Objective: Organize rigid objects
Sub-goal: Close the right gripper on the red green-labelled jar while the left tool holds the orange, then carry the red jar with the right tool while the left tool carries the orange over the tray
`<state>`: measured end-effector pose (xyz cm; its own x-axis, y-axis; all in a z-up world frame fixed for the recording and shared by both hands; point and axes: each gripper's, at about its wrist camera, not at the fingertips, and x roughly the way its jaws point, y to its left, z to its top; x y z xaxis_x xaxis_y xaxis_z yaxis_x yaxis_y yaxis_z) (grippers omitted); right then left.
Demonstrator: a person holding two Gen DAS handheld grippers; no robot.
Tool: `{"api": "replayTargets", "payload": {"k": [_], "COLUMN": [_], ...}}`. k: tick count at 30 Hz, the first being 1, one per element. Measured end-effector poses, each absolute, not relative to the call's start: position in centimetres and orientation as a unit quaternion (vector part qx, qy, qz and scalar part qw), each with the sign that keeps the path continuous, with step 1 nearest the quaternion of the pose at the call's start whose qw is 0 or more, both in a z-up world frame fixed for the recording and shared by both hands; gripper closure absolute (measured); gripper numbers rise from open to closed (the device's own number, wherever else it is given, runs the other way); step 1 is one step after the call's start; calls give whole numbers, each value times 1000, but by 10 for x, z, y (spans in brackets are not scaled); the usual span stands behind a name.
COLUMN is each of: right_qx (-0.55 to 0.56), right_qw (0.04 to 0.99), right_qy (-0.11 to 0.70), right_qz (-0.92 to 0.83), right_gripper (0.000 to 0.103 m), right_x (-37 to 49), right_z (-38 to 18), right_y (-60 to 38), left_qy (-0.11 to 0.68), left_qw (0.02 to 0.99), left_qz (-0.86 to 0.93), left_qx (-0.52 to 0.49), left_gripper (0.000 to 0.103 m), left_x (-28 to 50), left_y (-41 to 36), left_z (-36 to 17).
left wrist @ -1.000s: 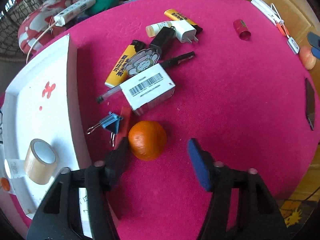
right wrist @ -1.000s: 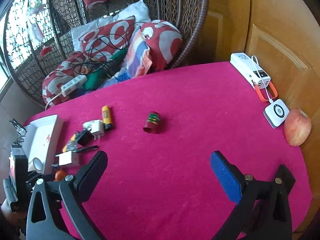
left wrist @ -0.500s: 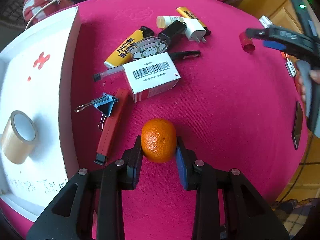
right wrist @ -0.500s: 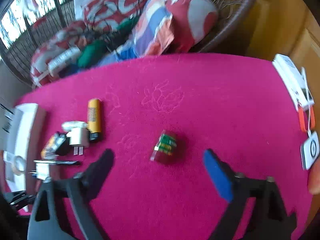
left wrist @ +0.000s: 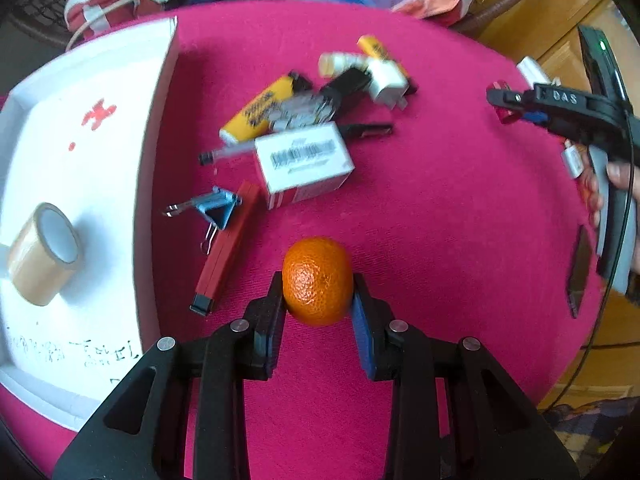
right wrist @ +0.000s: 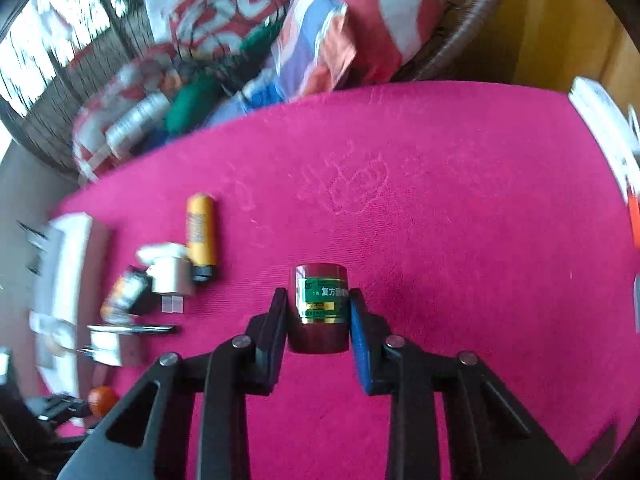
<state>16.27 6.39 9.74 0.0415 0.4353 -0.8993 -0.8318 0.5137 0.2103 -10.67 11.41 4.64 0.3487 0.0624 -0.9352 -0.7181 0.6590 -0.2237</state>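
Observation:
A tangerine (left wrist: 316, 272) sits between the pads of my left gripper (left wrist: 318, 285), which is shut on it just above the pink cloth. A small dark red jar with a green label (right wrist: 322, 304) lies on its side on the cloth. My right gripper (right wrist: 318, 300) has its jaws closing on it, with both pads against its sides. The left wrist view shows that right gripper (left wrist: 516, 106) at the far right, held by a hand. A white tray (left wrist: 152, 160) stands on the left with a roll of brown tape (left wrist: 44, 252) in it.
A heap lies beside the tray: a white barcode box (left wrist: 304, 164), a yellow lighter (left wrist: 260, 108), a white charger (left wrist: 386, 78), a blue binder clip (left wrist: 216, 208), a flat red bar (left wrist: 228, 248) and a pen. Cushions and a wicker chair (right wrist: 460, 40) are behind the table.
My left gripper closed on the tangerine and lifted it slightly. My right gripper dropped down to the red jar and its wide-open jaws narrowed onto it.

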Motion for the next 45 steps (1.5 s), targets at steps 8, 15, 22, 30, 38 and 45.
{"api": "replayTargets", "payload": {"k": [8,15,22,30,38,45], "right_qx": [-133,-98,-66,-59,-69,-77], "right_qw": [711,715,704,699,688,681], "right_qy": [439,321,264,257,260,262], "right_qz": [533,613,656,664,674,680], "right_gripper": [75,75,75,75,75,75], "right_x": [121,64,20,-15,-42,-59], "right_z": [184,281,331,337,340,337], "right_y": [30,28,37,51,63,75], "left_qy": [427,350,307,293,285,280], "left_qw": [812,855,858,841,838,836], "left_qz": [275,295,363,406,412,415], "left_qx": [-286,-243,-194,-204,-218,-223], "left_gripper": [73,73,73,73,73,73], "left_x": [-112,-128,-153,-203,-232,-247], "left_y": [108,116,120,142,151,158], "left_z": [132,218,264,275,273,274]}}
